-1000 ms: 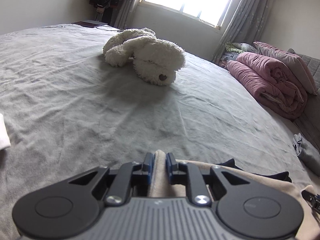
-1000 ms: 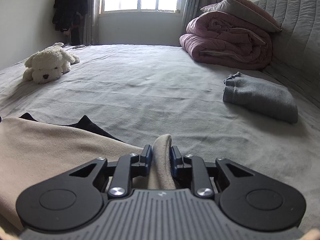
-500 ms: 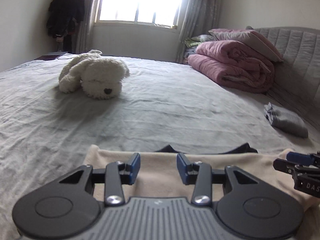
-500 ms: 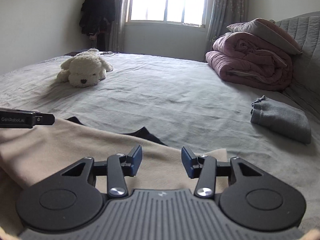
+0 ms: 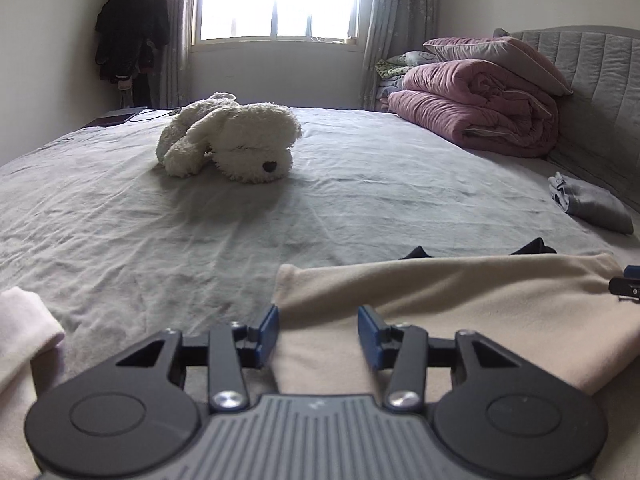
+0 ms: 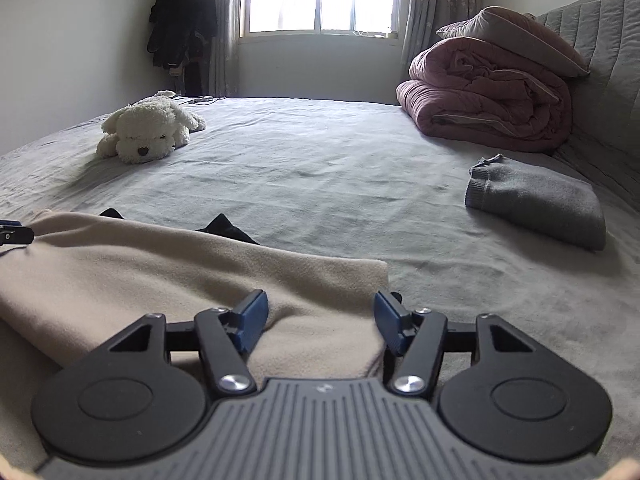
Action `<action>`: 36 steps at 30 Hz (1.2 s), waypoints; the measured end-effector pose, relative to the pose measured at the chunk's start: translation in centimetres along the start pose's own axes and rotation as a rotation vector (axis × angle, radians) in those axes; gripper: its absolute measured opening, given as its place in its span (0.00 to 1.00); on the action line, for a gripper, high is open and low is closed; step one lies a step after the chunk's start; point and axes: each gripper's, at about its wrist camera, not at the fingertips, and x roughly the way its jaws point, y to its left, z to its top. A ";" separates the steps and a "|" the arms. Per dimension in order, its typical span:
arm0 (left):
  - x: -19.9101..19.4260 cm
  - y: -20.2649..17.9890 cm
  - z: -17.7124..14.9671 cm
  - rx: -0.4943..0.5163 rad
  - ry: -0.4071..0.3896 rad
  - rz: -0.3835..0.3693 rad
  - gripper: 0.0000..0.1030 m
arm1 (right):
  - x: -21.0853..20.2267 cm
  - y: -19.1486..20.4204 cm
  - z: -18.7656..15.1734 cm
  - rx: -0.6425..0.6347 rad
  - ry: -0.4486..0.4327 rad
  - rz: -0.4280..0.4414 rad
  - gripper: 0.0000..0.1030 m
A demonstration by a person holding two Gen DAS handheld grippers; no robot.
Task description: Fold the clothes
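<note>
Beige garment [image 5: 460, 304]: lying folded on the grey bed sheet [image 5: 200, 232], nearer the camera than the plush dog [image 5: 232, 140]; black fabric [image 6: 224, 228] peeks from beneath its far edge.
Left gripper [image 5: 318, 330]: jaws opening, pads clear of the cloth below.
Right gripper [image 6: 320, 320]: jaws opening, nothing gripped, over the garment's right corner.
Grey folded garment [image 6: 536, 200]: right of the dog, near the pink quilt [image 6: 488, 96].

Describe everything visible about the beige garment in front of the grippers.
The beige garment looks like soft fleece, folded over into a flat band with a rounded fold edge, lying on the grey bedsheet. A black garment peeks from under its far edge. Both grippers' jaws are opening above it, no longer pinching it.
</note>
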 end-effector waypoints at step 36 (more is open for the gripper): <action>-5.8 5.3 -0.7 -0.595 0.173 -0.266 0.60 | -4.6 1.7 1.9 0.096 0.010 0.216 0.67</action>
